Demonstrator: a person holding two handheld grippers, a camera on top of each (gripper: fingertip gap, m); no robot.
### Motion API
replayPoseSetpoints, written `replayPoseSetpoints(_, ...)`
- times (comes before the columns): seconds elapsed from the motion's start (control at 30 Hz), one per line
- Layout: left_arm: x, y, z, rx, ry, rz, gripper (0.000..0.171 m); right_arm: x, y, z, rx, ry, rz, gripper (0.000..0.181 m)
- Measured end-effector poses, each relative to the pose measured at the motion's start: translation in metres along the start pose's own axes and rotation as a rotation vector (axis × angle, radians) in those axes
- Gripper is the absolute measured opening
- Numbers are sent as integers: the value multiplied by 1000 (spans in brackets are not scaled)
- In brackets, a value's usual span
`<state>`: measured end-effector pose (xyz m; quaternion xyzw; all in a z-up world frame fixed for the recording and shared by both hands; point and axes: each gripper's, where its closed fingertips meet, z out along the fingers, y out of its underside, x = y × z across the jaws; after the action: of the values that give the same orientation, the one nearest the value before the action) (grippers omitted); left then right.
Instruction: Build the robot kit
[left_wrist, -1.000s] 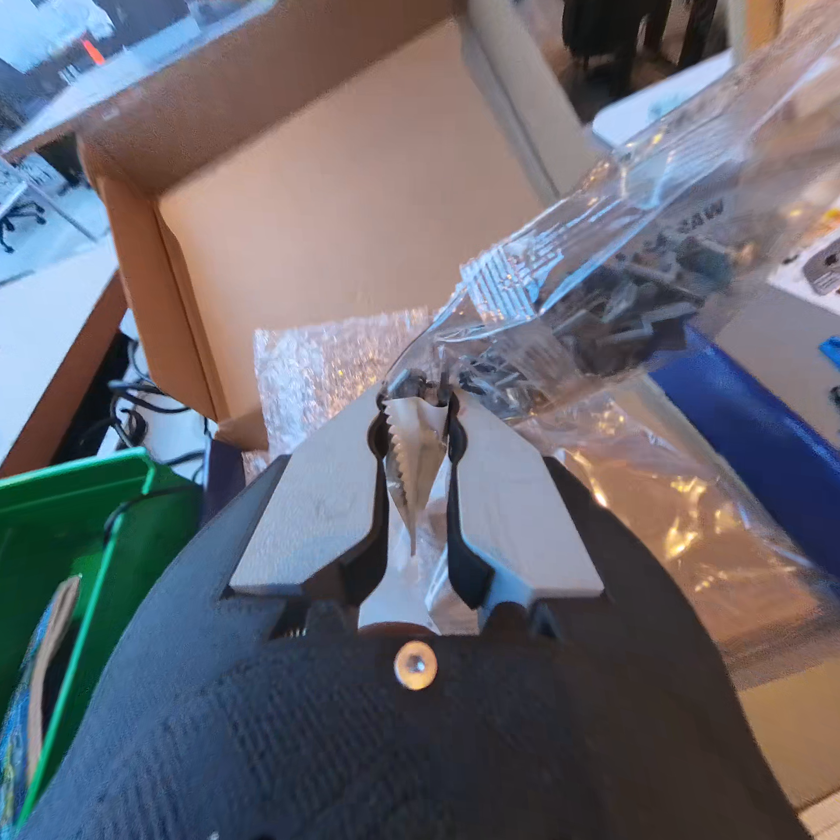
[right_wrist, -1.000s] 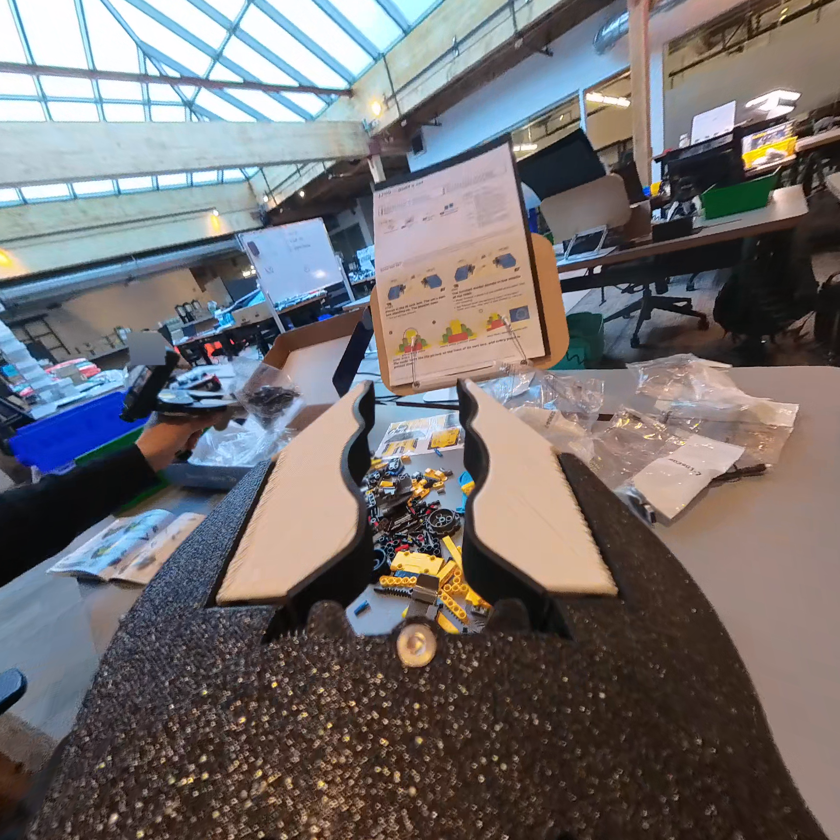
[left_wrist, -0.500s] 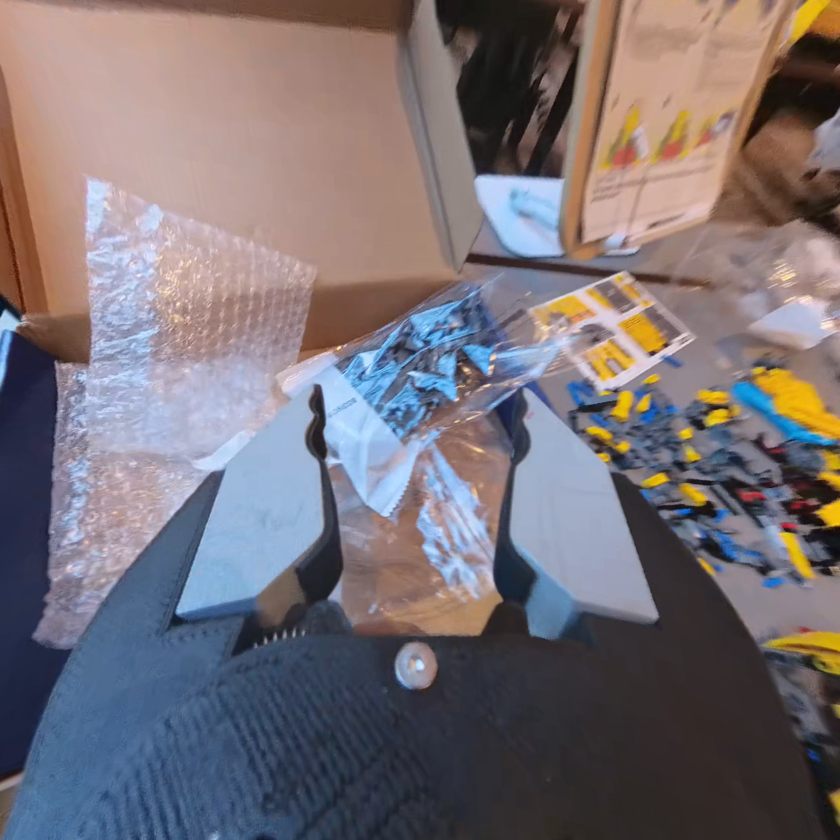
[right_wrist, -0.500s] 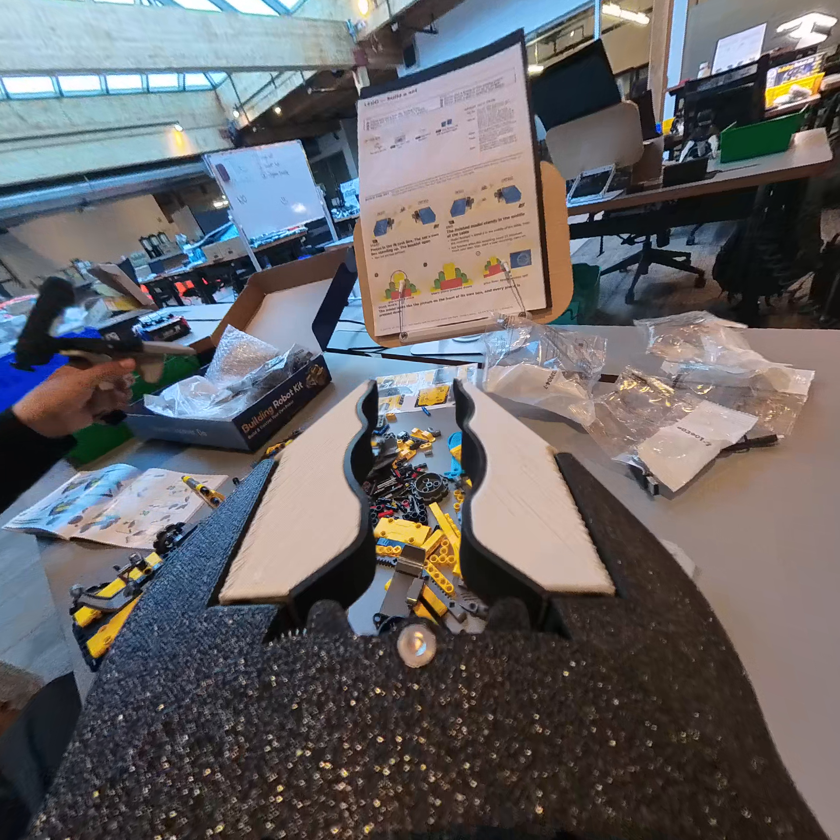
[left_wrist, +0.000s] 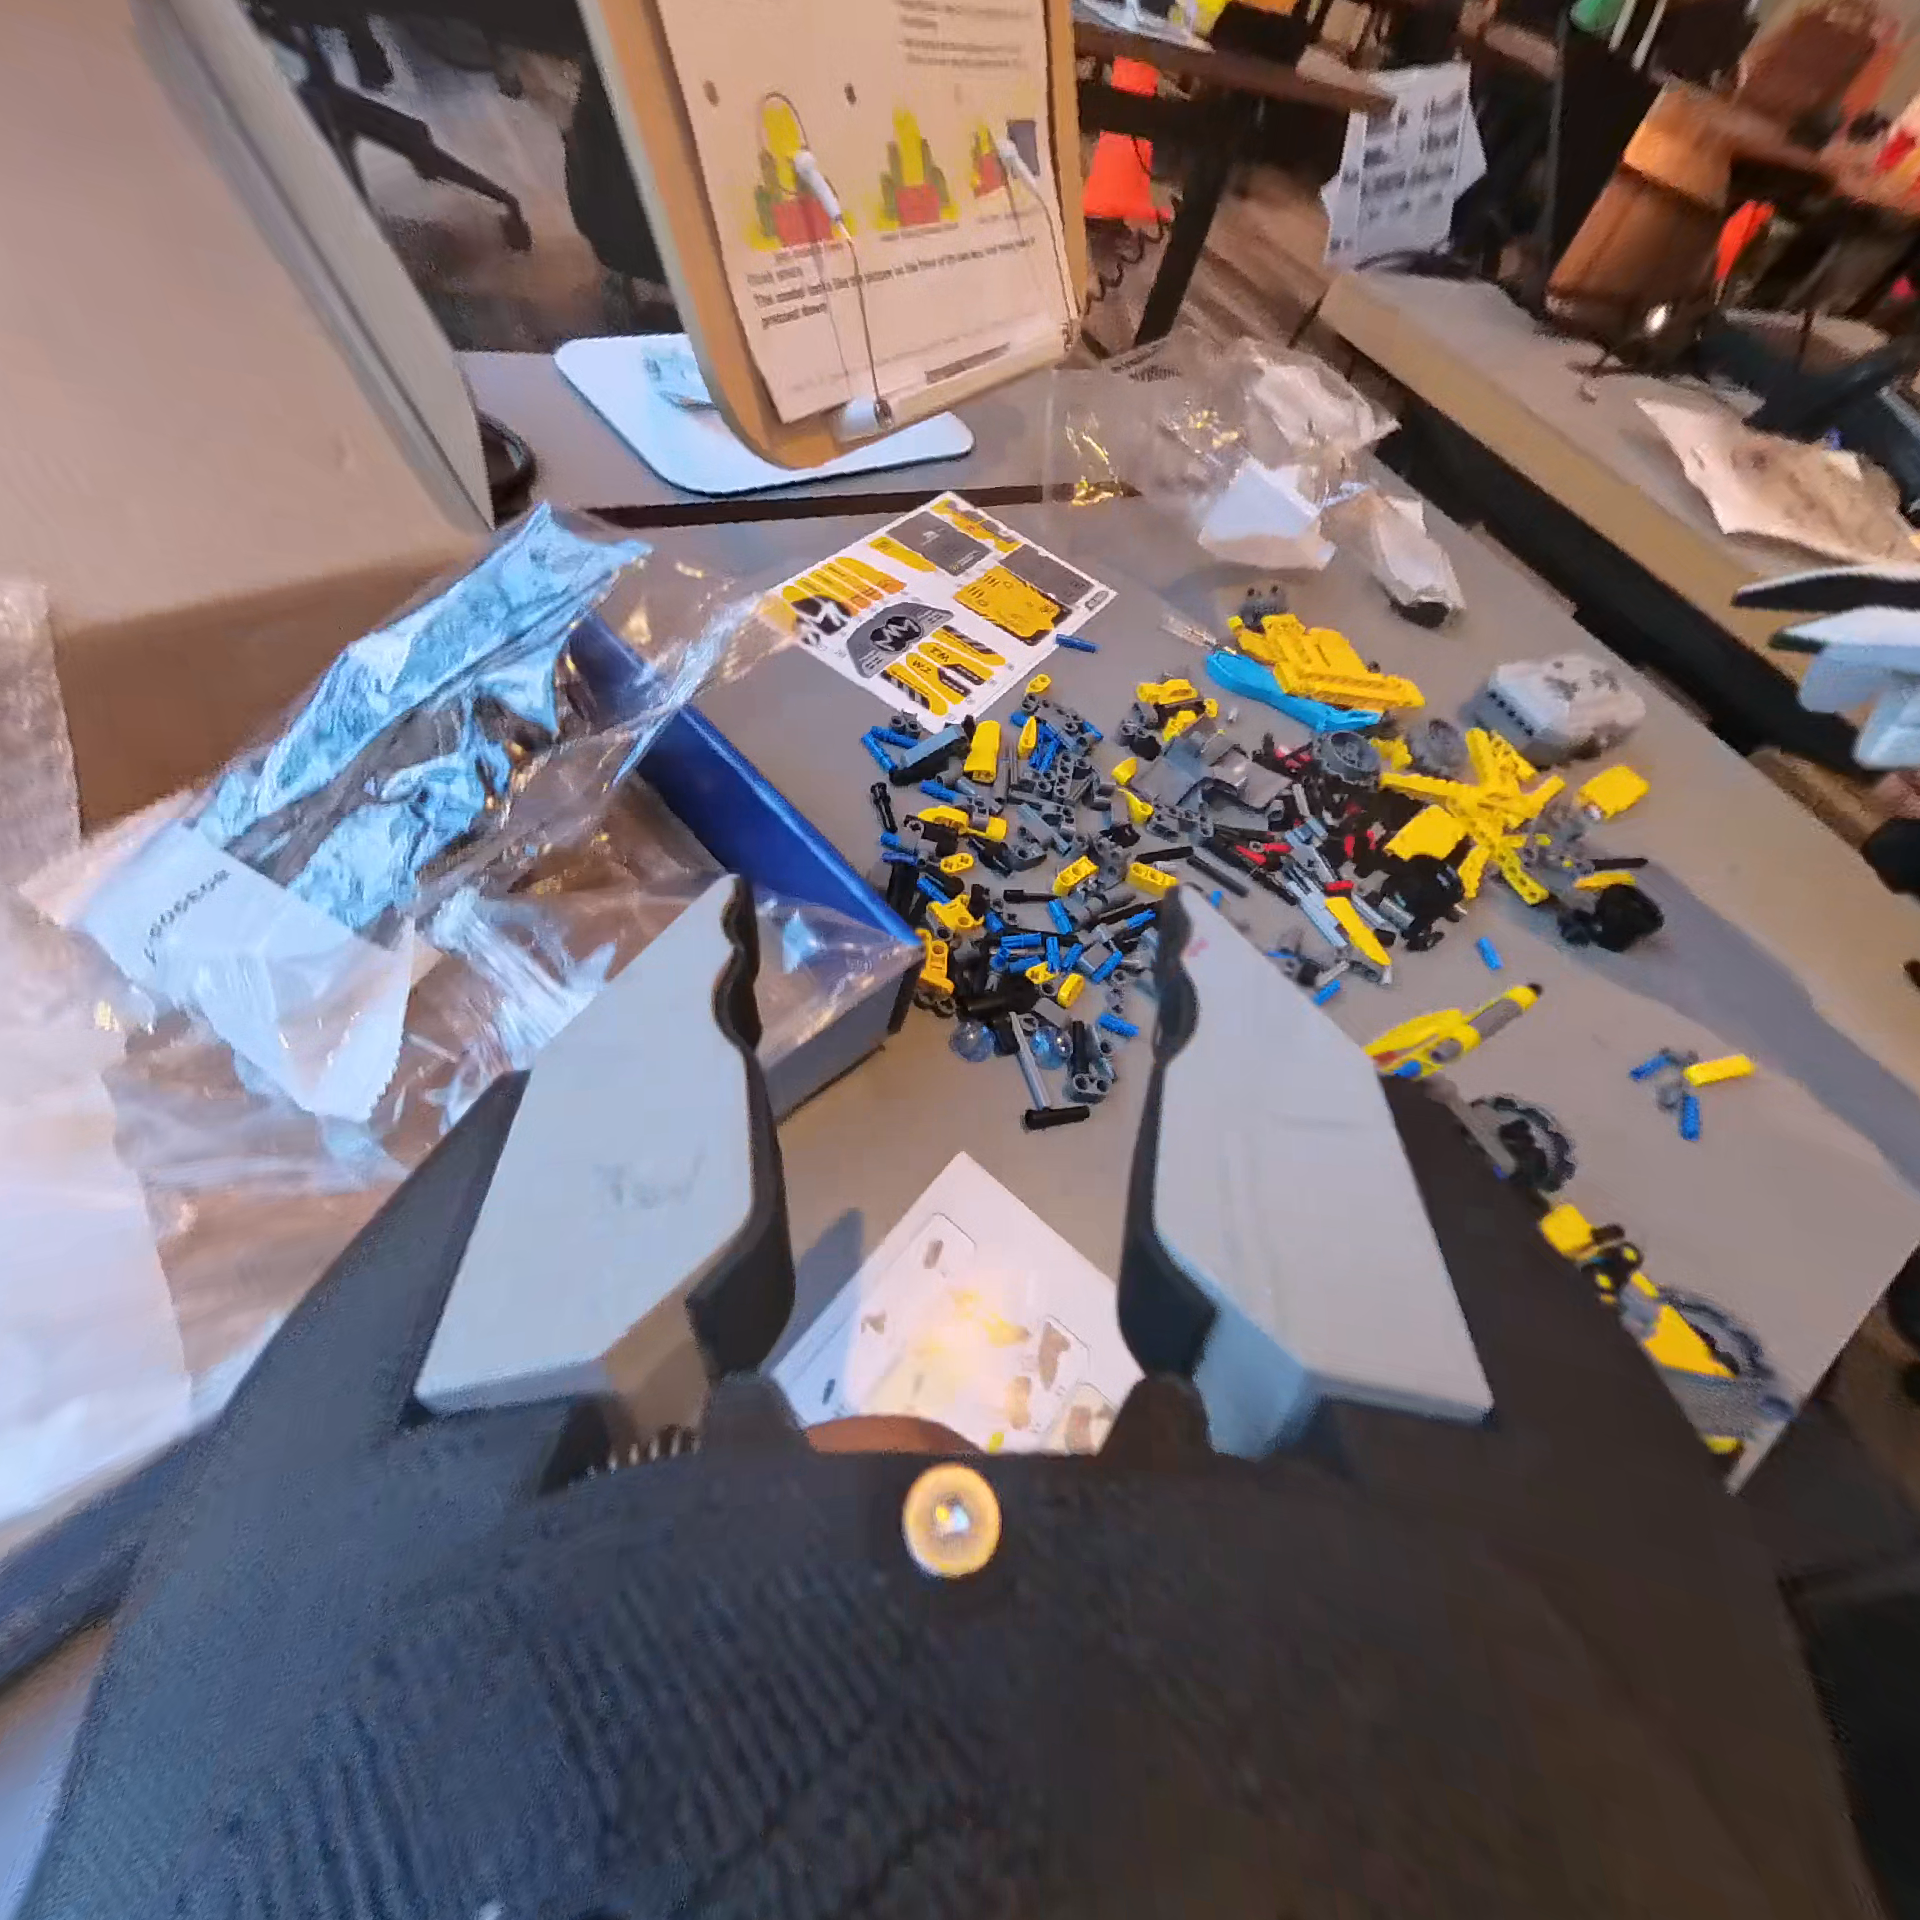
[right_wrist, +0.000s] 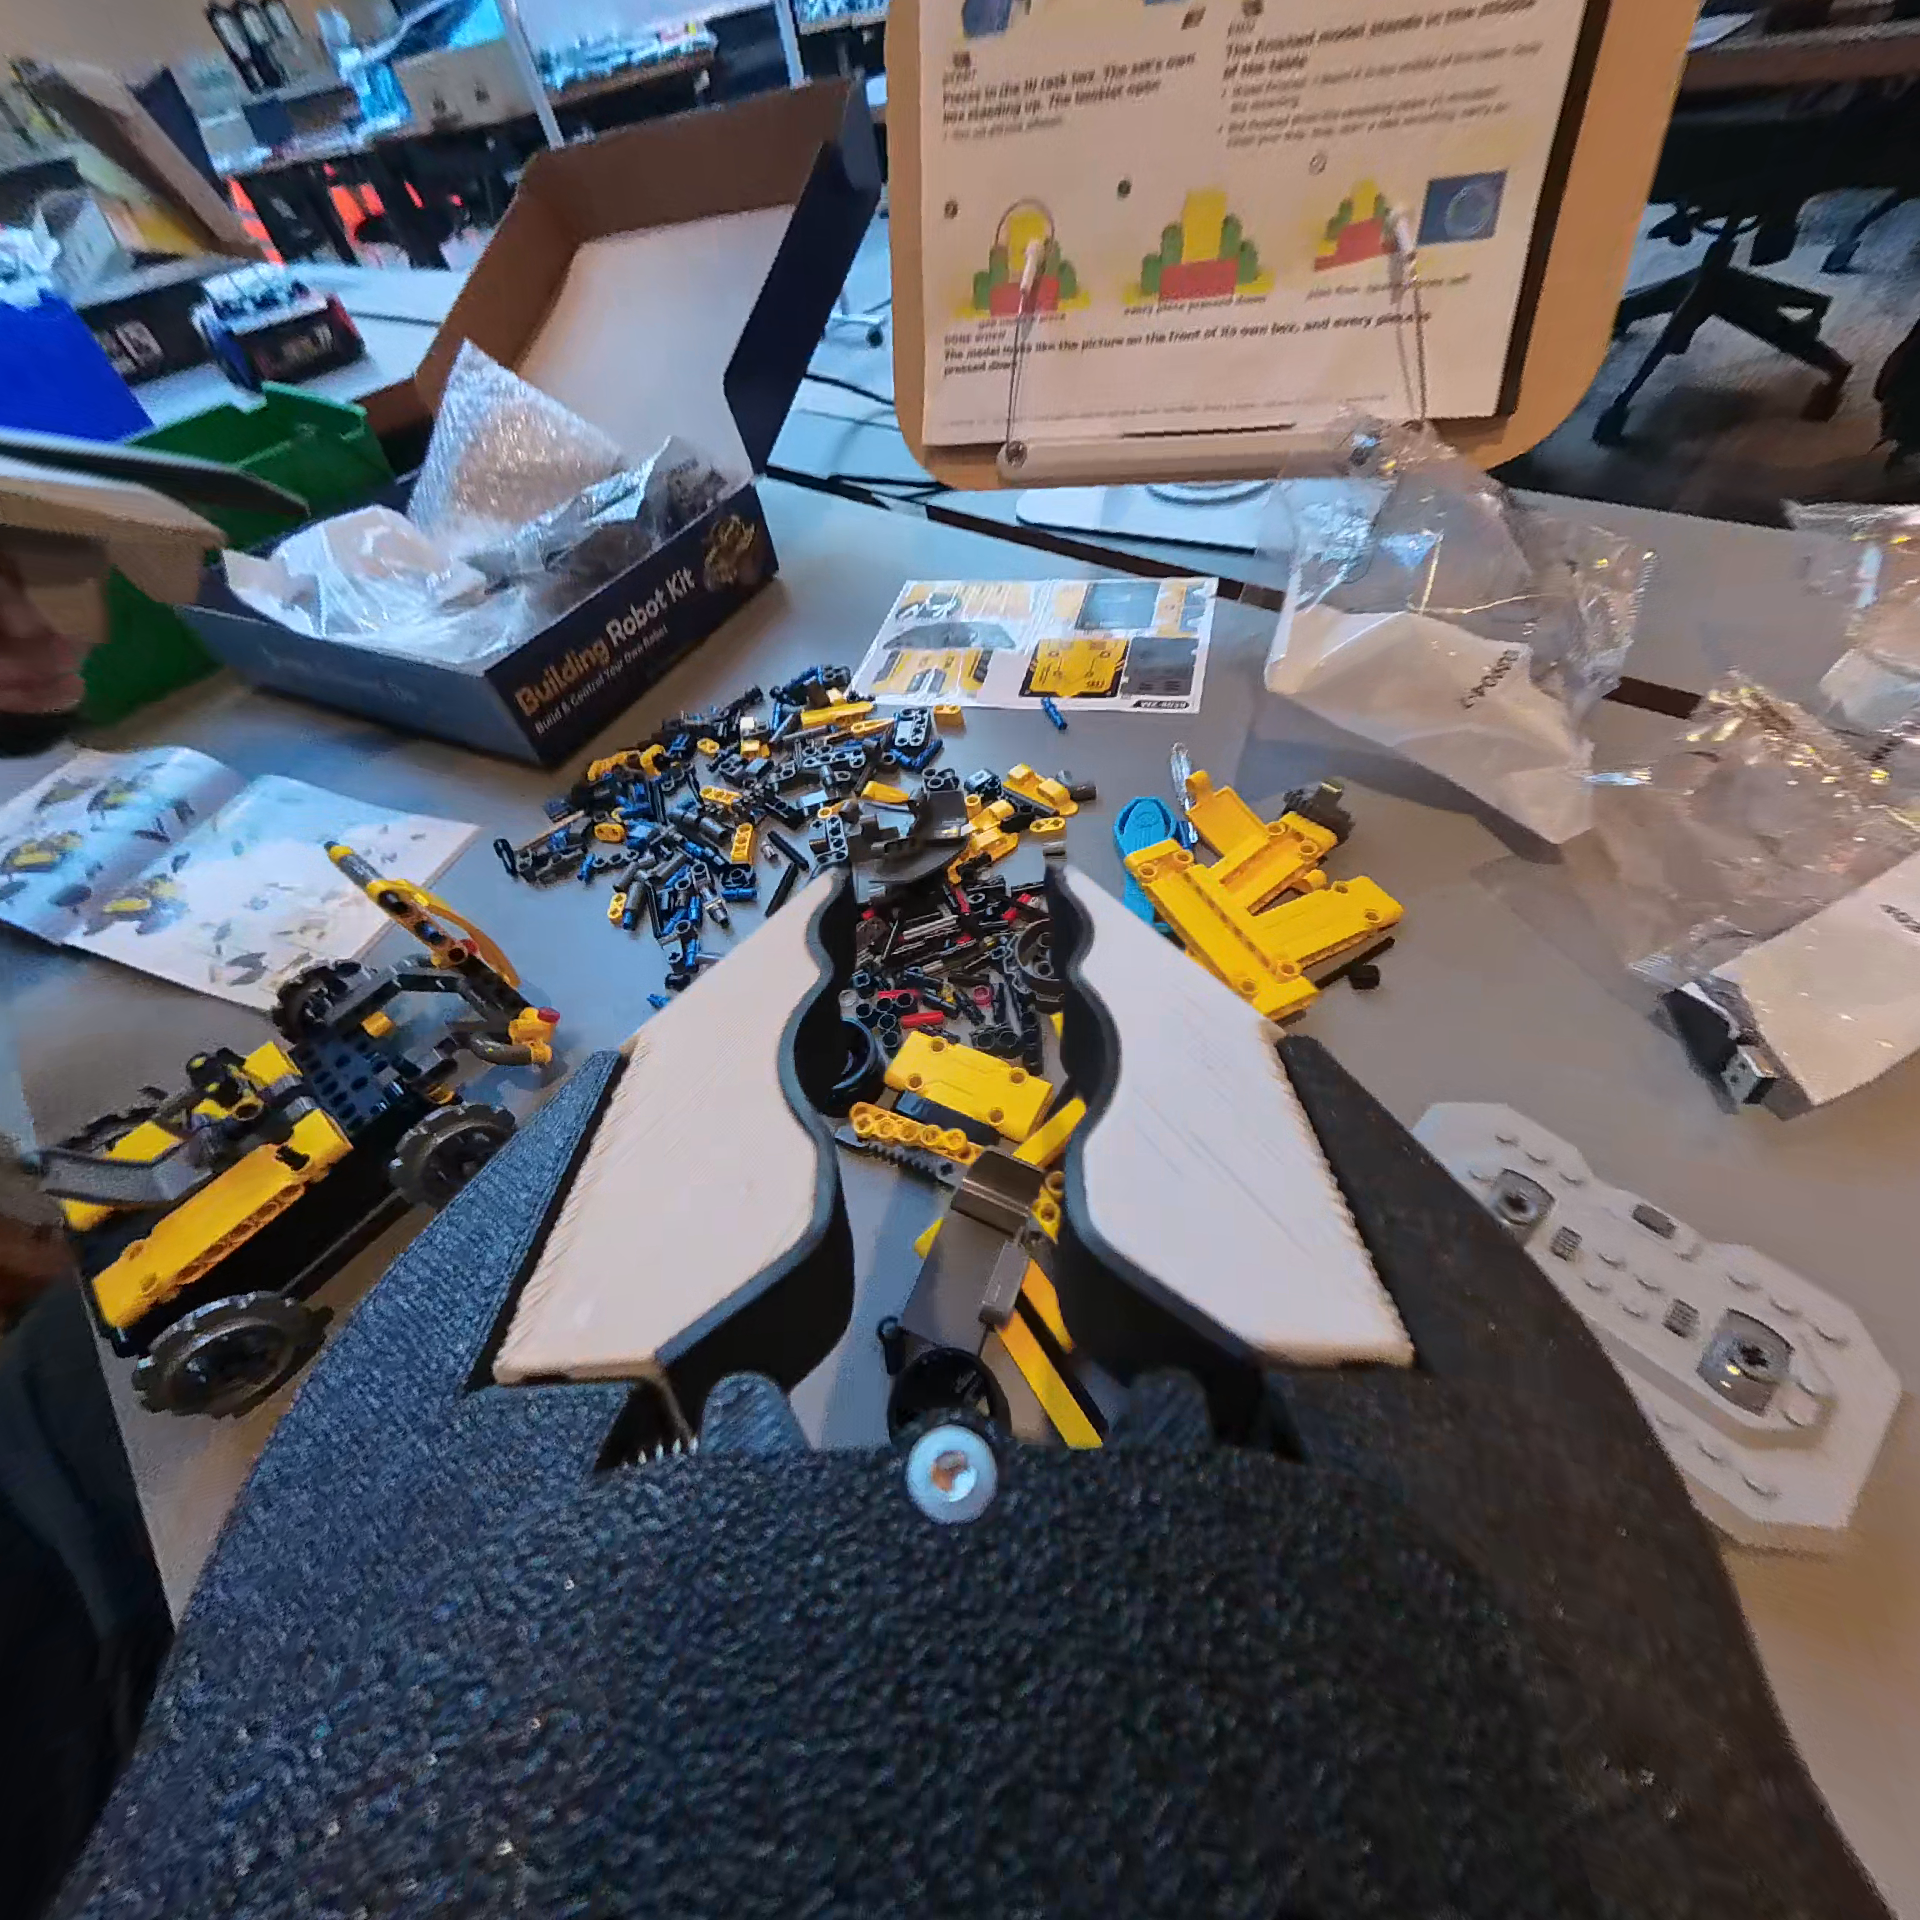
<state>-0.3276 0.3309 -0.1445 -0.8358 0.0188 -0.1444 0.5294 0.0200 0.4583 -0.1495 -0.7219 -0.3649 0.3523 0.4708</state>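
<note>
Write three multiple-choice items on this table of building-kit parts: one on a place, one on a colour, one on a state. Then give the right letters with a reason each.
1. Where does the sticker sheet lie?
A. inside the kit box
B. on the table beyond the loose parts pile
C. under the half-built vehicle

2. What colour is the curved part beside the yellow beam assembly?
A. blue
B. red
C. green

3. How does the left claw stand?
A. shut on a bag
B. shut on a beam
C. open and empty

Answers:
1 B: the sheet lies flat past the pile, between the kit box and the clear bags.
2 A: the blue curved part touches the assembly's edge.
3 C: a wide gap shows between its jaws, with only the table behind.
</note>
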Motion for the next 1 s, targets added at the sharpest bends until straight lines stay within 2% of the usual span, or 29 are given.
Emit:
replayPoseSetpoints(0.13,-1,-26,15,-12,-15,93,70,-8,4,16,-36,-21,-11,36)
replayPoseSetpoints(0.27,21,-70,37,42,73,127,69,-12,3,32,-73,-25,-46,36)
replayPoseSetpoints(0.4,32,-95,63,-3,81,242,71,-14,3,51,-132,-30,-83,36)
replayPoseSetpoints(0.57,39,-82,88,-209,132,345,72,-22,12,84,-297,-84,-157,36)
replayPoseSetpoints(0.67,31,-69,97,-322,84,424,71,-36,37,108,-510,-154,-235,36)
replayPoseSetpoints(0.8,27,-50,104,-442,25,523,73,-38,62,138,-747,-147,-345,29)
replayPoseSetpoints(0.9,12,-37,102,-512,-46,574,74,-36,57,155,-782,-96,-408,29)
replayPoseSetpoints(1.0,-2,-41,104,-508,-103,536,74,-40,47,164,-747,-94,-406,29)
